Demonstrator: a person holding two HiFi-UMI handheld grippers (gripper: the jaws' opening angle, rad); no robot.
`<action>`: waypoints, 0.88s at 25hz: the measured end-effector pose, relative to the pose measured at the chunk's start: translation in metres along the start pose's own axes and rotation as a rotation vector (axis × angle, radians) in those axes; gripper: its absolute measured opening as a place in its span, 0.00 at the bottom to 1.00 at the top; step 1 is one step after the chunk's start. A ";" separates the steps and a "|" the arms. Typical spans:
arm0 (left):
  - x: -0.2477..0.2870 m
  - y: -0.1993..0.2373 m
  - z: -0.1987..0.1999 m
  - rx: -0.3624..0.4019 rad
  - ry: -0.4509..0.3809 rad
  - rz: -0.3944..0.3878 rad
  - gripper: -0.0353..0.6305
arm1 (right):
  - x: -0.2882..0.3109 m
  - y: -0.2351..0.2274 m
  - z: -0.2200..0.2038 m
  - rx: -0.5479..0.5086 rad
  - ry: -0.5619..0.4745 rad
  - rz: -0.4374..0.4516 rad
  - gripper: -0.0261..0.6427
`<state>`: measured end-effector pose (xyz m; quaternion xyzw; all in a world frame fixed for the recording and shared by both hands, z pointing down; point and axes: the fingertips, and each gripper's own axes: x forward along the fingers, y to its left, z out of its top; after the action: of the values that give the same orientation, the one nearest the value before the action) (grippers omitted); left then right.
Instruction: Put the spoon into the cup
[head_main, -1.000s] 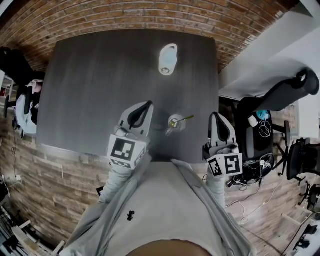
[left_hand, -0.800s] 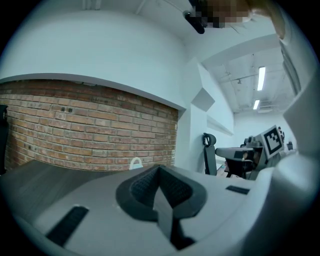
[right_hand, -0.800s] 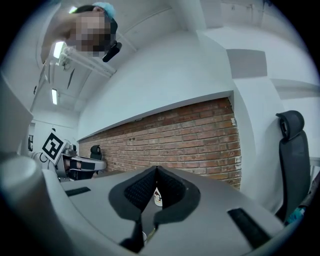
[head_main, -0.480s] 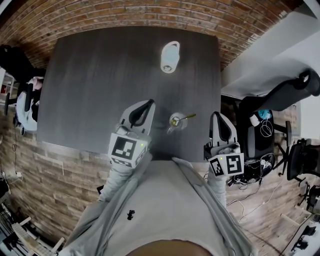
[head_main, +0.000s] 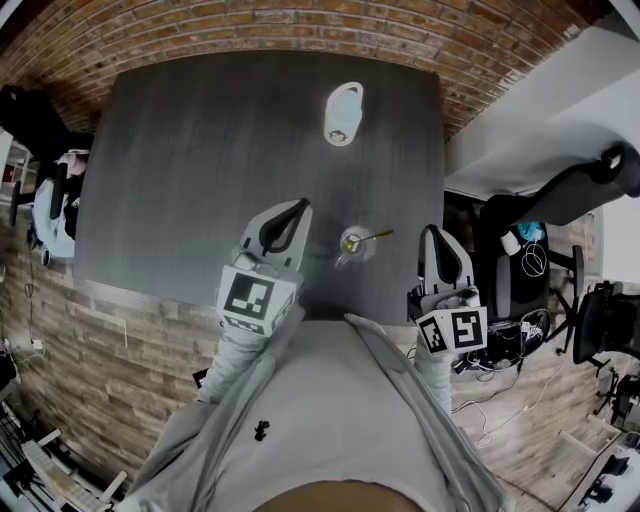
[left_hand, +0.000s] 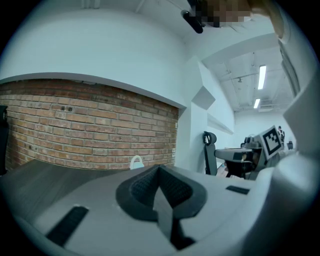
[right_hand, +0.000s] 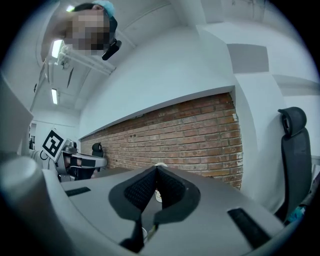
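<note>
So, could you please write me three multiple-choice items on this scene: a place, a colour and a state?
1. Where is the spoon? A in the cup; B on a chair; C on the floor.
2. What colour is the table? A white; B dark grey; C red.
3. How do the right tool's jaws stand? A wide apart; B shut on the spoon; C shut, empty.
A, its handle sticks out of the cup; B, plain in the head view; C, the tips meet with nothing between.
</note>
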<state>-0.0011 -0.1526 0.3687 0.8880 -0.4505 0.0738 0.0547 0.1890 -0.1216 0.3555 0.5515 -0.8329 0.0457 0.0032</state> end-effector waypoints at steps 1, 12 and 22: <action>0.000 0.001 0.000 0.000 0.002 0.002 0.08 | 0.001 0.000 -0.001 0.001 0.001 0.002 0.06; 0.000 0.006 -0.003 -0.002 0.010 0.015 0.08 | 0.005 0.003 -0.002 0.009 -0.003 0.013 0.06; 0.001 0.006 -0.001 0.006 0.009 0.009 0.08 | 0.008 0.000 -0.002 0.017 -0.004 0.016 0.06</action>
<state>-0.0059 -0.1565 0.3702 0.8858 -0.4541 0.0794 0.0537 0.1855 -0.1282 0.3582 0.5450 -0.8368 0.0519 -0.0034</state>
